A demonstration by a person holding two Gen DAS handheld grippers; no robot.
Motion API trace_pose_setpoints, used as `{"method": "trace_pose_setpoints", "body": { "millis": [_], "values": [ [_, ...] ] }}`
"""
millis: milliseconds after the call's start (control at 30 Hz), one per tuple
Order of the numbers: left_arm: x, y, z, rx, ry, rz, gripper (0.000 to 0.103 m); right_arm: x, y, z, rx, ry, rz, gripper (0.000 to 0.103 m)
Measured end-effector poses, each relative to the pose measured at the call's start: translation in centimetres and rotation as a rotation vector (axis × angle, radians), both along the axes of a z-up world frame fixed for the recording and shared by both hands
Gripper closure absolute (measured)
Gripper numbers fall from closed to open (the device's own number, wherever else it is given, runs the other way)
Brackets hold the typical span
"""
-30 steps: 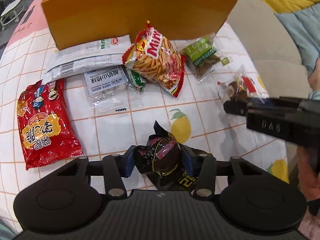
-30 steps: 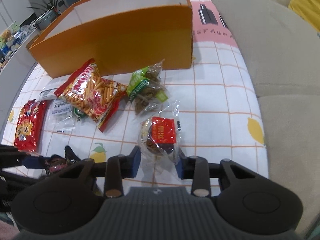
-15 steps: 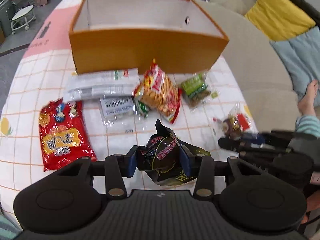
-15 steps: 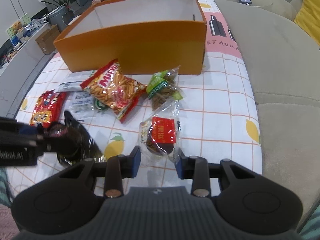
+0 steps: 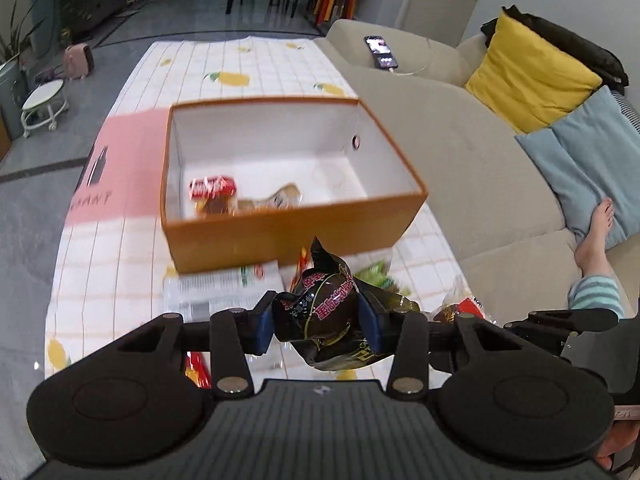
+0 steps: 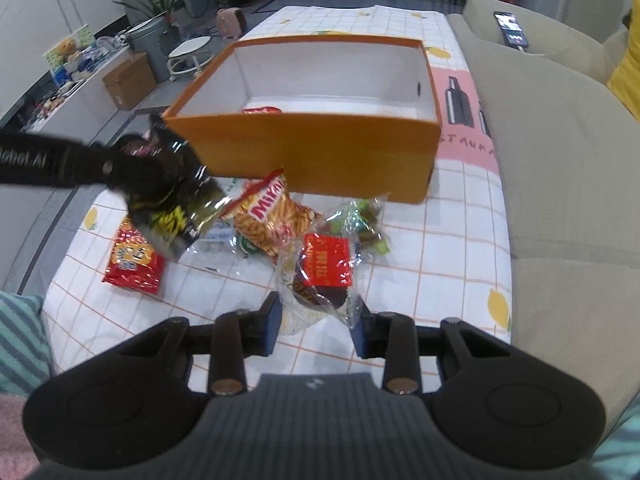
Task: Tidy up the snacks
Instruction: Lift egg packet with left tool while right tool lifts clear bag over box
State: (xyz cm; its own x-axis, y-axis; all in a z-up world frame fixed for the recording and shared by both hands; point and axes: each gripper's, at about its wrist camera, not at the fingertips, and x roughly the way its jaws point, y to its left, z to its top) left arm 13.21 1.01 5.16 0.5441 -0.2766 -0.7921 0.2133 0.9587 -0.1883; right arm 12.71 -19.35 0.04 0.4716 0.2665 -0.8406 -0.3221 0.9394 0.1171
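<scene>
Jaws of the left gripper (image 5: 318,326) pinch a black snack packet (image 5: 320,312), lifted clear of the worktop (image 6: 432,248) in front of the orange box (image 5: 280,236), which holds a red-labelled snack (image 5: 212,190). On the checked cloth lie a red packet (image 6: 134,266), a Mini stick-snack bag (image 6: 276,216) and a green packet (image 6: 364,220). Jaws of the right gripper (image 6: 316,322) clamp a clear-wrapped cake with a red label (image 6: 324,272), raised near the box's front wall.
</scene>
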Motion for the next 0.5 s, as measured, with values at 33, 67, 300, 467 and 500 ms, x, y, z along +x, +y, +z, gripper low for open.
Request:
{"method": "trace_pose_setpoints", "body": {
  "millis": [33,67,300,467,500],
  "values": [
    [0.5,0.0,0.4,0.001,-0.004,-0.005,0.055,0.5,0.0,0.6,0.002,0.0,0.01,0.07],
    [1.0,0.0,0.8,0.002,-0.01,-0.009,0.055,0.9,0.0,1.0,0.004,-0.002,0.016,0.07],
    [5.3,0.1,3.5,0.012,-0.053,-0.019,0.055,6.3,0.5,4.9,0.018,-0.039,0.054,0.07],
    [8.3,0.1,4.4,0.035,-0.066,-0.018,0.055,10.8,1.7,6.1,-0.024,-0.065,0.078,0.07],
    [9.0,0.1,4.4,0.043,-0.068,-0.017,0.055,11.9,1.7,6.1,-0.029,-0.065,0.082,0.07]
  ]
}}
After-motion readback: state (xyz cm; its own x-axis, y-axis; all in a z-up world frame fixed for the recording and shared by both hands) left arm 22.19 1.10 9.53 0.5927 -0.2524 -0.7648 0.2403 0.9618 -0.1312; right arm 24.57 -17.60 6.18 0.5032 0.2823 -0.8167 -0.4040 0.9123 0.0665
